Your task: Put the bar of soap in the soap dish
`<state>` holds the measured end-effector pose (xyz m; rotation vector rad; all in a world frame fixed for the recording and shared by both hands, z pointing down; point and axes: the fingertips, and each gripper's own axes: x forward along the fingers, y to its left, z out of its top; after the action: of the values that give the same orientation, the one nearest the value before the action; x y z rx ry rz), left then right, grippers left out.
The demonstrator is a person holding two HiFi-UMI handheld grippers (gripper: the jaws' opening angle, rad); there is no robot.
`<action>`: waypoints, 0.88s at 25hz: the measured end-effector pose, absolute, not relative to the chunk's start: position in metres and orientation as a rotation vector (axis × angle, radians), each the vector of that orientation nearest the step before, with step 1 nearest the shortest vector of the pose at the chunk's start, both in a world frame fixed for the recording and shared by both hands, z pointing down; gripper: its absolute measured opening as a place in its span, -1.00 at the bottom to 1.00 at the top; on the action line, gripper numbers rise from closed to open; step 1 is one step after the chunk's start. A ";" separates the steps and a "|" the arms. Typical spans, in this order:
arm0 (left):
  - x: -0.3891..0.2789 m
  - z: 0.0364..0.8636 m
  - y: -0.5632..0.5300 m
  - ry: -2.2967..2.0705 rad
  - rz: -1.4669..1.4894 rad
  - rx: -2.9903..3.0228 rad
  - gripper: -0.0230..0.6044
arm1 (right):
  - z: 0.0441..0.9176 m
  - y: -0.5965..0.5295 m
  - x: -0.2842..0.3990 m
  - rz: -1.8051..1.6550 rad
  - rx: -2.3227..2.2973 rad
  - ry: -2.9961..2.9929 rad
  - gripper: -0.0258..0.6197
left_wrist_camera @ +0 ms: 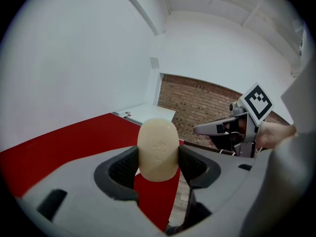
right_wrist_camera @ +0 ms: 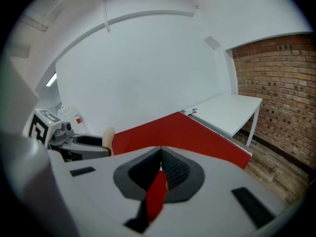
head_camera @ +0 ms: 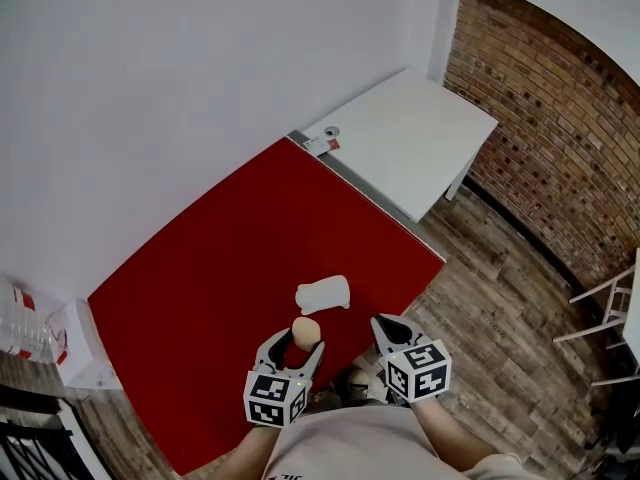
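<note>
Now | red table (head_camera: 220, 298) fills centre frame | left gripper (head_camera: 297, 342) lower centre, gripping | right gripper (head_camera: 382, 324) beside it, jaws together, empty | white soap dish (head_camera: 323, 295) just above both | bar of soap (head_camera: 305, 328) upright in left jaws; best carried over dish, lowered flat, released gently

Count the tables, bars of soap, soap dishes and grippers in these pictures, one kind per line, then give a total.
Tables: 2 (red table, white table)
Grippers: 2 (left gripper, right gripper)
Bars of soap: 1 (bar of soap, clamped in the left gripper)
Soap dishes: 1 (soap dish, on the red table)
Total: 6
</note>
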<state>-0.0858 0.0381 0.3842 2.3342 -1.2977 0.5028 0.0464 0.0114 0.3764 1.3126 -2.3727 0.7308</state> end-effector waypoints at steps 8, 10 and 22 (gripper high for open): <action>-0.084 0.391 0.023 -1.281 0.509 2.328 -0.12 | 0.383 -0.005 0.045 0.730 1.303 -2.357 -0.91; -0.084 0.394 0.016 -1.274 0.520 2.326 -0.12 | 0.387 -0.011 0.044 0.739 1.295 -2.351 -0.91; -0.094 0.410 -0.031 -1.278 0.540 2.315 -0.12 | 0.401 -0.055 0.042 0.755 1.285 -2.337 -0.91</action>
<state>-0.0938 -0.0313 0.4097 2.3151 -1.2778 0.5404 0.0417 -0.0553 0.4006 1.2846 -2.3371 0.7546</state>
